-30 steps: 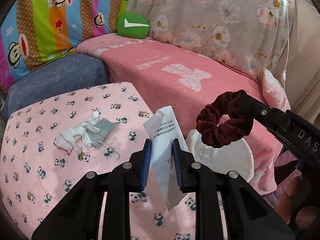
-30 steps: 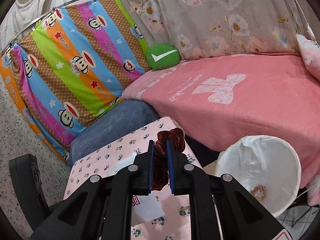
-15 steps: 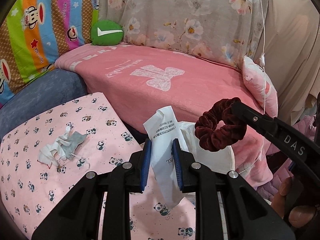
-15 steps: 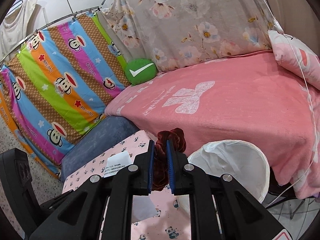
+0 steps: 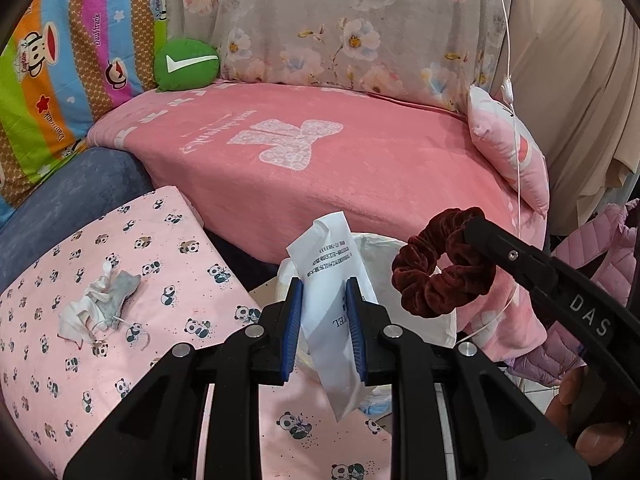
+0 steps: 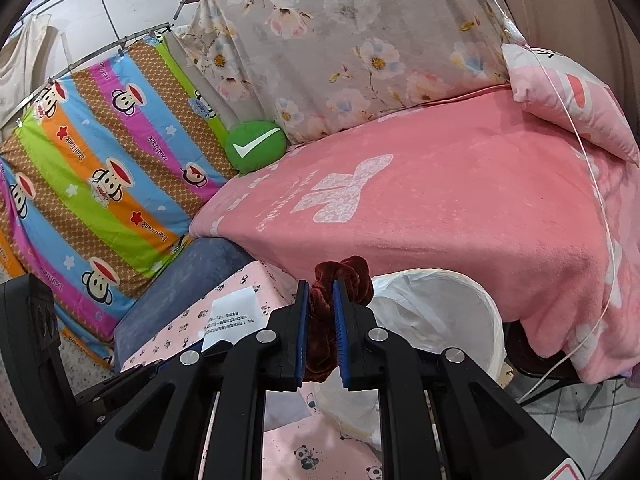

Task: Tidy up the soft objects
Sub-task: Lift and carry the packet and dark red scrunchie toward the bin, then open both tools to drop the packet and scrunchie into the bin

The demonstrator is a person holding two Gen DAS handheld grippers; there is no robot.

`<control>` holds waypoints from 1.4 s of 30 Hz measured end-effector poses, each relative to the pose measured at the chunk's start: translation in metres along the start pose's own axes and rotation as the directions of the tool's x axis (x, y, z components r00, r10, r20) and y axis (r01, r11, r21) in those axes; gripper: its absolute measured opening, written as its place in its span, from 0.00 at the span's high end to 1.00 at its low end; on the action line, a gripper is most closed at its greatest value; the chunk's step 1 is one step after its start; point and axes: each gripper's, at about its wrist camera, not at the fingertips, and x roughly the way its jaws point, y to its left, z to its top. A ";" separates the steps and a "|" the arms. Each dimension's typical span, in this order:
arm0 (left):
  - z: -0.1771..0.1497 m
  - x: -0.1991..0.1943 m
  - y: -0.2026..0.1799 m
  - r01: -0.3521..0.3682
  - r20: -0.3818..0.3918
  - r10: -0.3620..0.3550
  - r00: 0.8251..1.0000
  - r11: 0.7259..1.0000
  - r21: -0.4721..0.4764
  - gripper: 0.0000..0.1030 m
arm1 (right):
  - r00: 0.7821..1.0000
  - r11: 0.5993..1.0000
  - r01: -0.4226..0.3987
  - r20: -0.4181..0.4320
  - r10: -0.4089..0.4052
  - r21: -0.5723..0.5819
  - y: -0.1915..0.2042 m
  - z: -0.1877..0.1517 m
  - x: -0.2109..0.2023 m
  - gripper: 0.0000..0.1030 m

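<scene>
Both grippers were loaded, the left gripper [image 5: 323, 322] clamped on a white packet [image 5: 334, 320] and the right gripper [image 6: 321, 334] pinching a dark red scrunchie [image 6: 340, 280] just above the lined white bin [image 6: 460, 312], so each likely needed centring over the rim before release.

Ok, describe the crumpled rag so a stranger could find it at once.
Start at the panda-print pink cushion in front of the pink blanket. The crumpled rag lies on its left part, alone: a small white-and-grey wad, the only loose thing lying on the cushion.
</scene>
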 end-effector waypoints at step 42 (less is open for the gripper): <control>-0.006 0.039 0.022 -0.053 -0.078 0.047 0.996 0.995 -0.079 0.33 | 0.994 0.998 0.059 -0.096 -0.057 0.017 -0.023 -0.018 0.041 0.70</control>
